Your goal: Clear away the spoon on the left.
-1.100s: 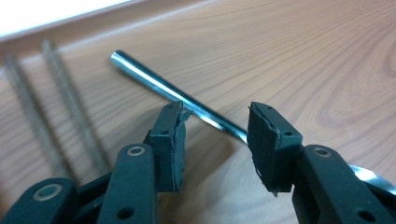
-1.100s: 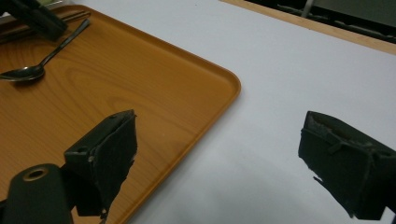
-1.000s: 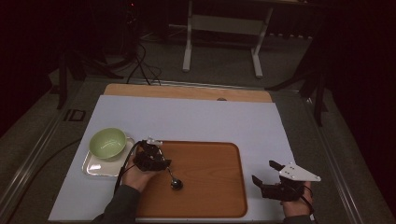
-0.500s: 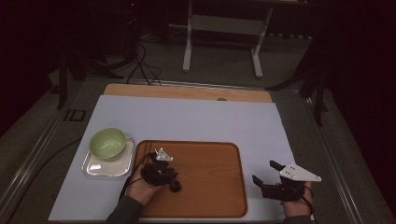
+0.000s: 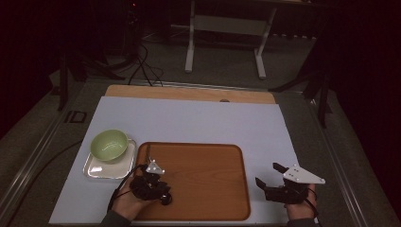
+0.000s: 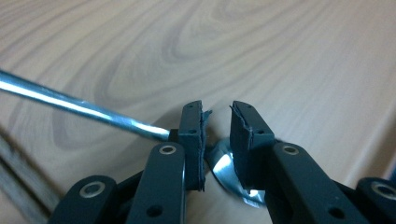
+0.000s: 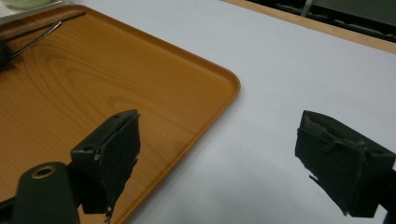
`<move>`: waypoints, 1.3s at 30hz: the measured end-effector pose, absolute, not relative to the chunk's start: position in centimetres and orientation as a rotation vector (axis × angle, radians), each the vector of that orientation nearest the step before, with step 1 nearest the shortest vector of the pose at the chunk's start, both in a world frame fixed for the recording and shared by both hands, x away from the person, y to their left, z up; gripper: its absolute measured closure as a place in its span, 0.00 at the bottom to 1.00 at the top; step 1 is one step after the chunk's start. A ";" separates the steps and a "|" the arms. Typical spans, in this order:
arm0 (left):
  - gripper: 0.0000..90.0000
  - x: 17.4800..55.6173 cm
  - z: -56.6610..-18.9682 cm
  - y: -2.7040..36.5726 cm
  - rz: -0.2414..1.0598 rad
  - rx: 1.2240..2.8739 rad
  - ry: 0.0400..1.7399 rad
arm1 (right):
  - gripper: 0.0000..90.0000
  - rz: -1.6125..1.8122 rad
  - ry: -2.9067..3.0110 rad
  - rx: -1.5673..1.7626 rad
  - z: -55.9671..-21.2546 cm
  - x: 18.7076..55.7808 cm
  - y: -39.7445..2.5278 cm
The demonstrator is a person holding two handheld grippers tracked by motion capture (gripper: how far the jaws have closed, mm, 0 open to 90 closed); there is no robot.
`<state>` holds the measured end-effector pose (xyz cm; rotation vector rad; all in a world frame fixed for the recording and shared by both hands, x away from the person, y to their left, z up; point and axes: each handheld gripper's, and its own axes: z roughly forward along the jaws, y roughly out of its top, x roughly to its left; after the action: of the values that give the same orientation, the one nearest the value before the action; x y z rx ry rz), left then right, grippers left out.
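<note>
A metal spoon (image 6: 79, 105) lies on the wooden tray (image 5: 208, 175), its handle (image 5: 149, 155) running toward the tray's far left corner. My left gripper (image 5: 163, 197) is low over the tray's near left part. Its jaws stand a narrow gap apart right above the spoon's neck, and the bowl (image 6: 224, 165) shines below them. My right gripper (image 5: 269, 175) rests wide open on the white table cover, just right of the tray, with nothing between its fingers (image 7: 112, 149). The spoon's handle (image 7: 37, 39) also shows at the tray's far side in the right gripper view.
A green bowl (image 5: 109, 145) sits on a small white square plate (image 5: 94, 169) just left of the tray. The white cover (image 5: 189, 120) stretches behind the tray to a wooden table edge (image 5: 189, 93). Cables and table legs stand on the dark floor beyond.
My left gripper has moved from the tray's far left part toward the near edge and a little right, staying over the spoon. The right gripper has stayed still.
</note>
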<state>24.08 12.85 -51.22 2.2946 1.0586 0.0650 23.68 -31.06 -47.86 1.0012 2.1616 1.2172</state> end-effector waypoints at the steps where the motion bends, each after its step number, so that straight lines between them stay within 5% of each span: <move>1: 0.83 24.1 -51.2 12.8 0.065 2.295 1.059 | 0.15 1.217 2.162 1.001 -47.9 23.7 -31.1; 17: 0.82 23.1 -50.1 15.2 0.106 2.223 1.083 | 0.15 1.214 2.167 0.998 -47.9 23.7 -30.9; 39: 0.51 25.5 -46.3 26.1 0.483 1.846 1.397 | 0.15 1.213 2.165 1.003 -47.9 23.7 -30.9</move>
<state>25.53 26.12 -46.28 1.8463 1.3967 0.4831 23.72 -30.95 -47.91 1.0032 2.1652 1.2128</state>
